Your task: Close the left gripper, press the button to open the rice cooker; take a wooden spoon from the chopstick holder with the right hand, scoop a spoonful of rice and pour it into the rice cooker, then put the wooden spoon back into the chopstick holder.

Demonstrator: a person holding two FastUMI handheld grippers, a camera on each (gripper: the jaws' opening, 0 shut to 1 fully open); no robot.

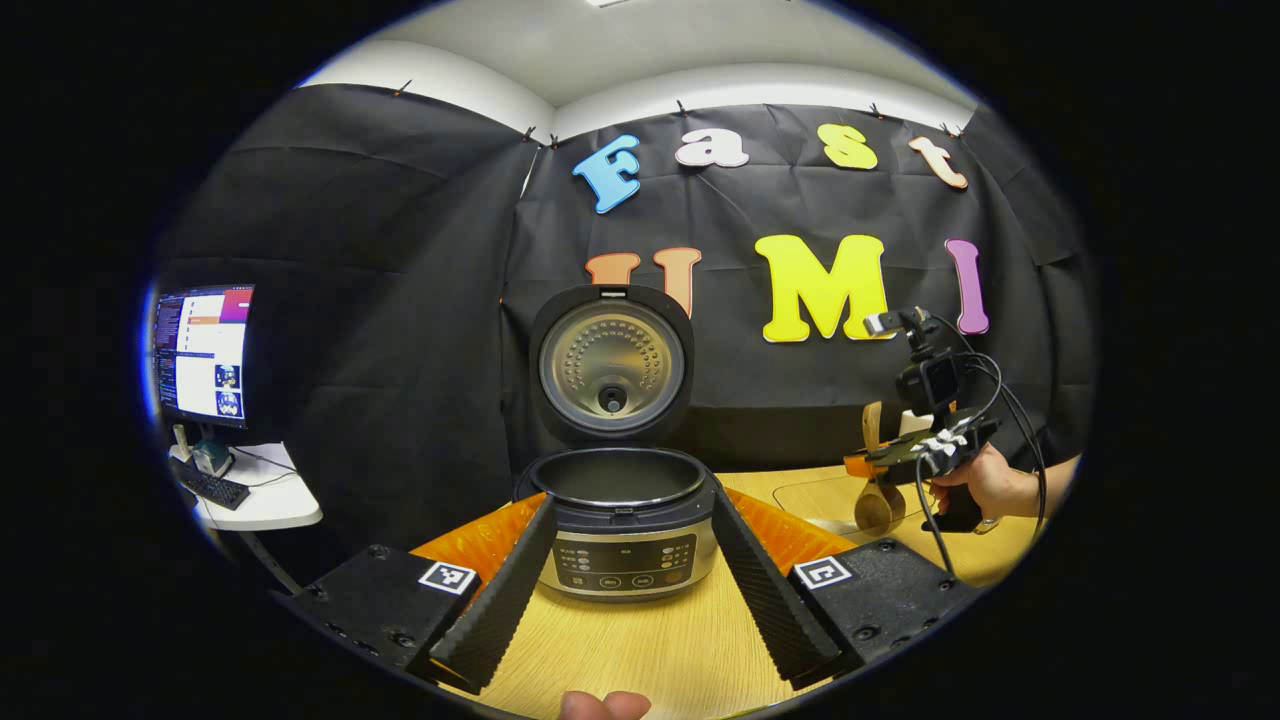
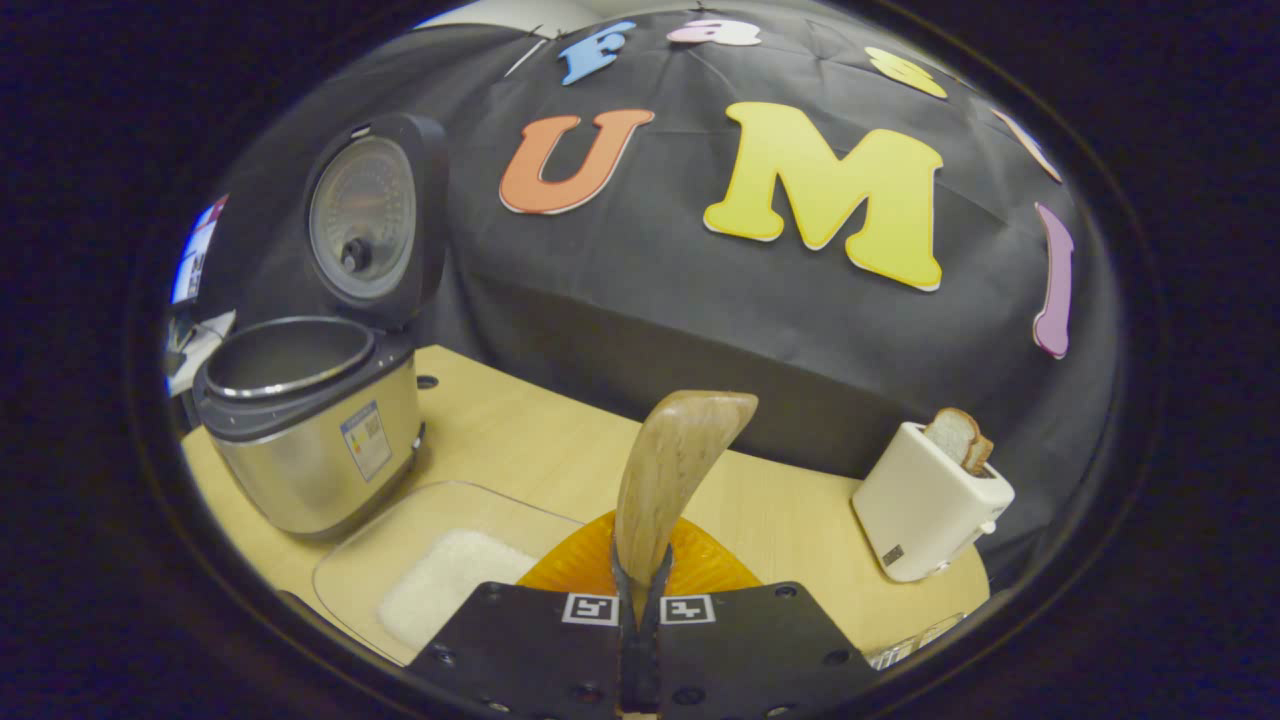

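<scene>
- In the right gripper view, nearest the camera, the right tongs [image 2: 640, 600] are pinched tight on the wooden spoon [image 2: 672, 470]. Both fingers press on its lower stem, and its broad end stands up toward 12 o'clock. Judged from the task, the spoon is held upright so it can be carried to the rice.
- Just behind the tongs an orange plate [image 2: 705, 562] lies on the counter [image 2: 520, 430].
- At 9 o'clock from the tongs sits a clear tray [image 2: 360, 560] holding a patch of white rice [image 2: 440, 585]. It is near and low, an easy dip for the spoon.
- Farther off at 10 o'clock stands the rice cooker [image 2: 310, 440], lid [image 2: 370, 215] swung fully up and back, pot open. The button step looks done. The raised lid leaves open room above the rim for pouring.
- At 3 o'clock, well apart, a white toaster [image 2: 925, 505] with a bread slice sits close to the counter's edge, clear of the route.
- In the left gripper view, the left tongs [image 1: 632, 610] are spread wide and hold nothing, resting low either side of the cooker's front panel.
- Beyond, at 2 o'clock, a hand [image 1: 985, 485] holds the right gripper over the counter's right side.
- I cannot make out the chopstick holder with certainty.
- Far off at 9 o'clock a monitor [image 1: 205, 350] stands on a separate white desk.
</scene>
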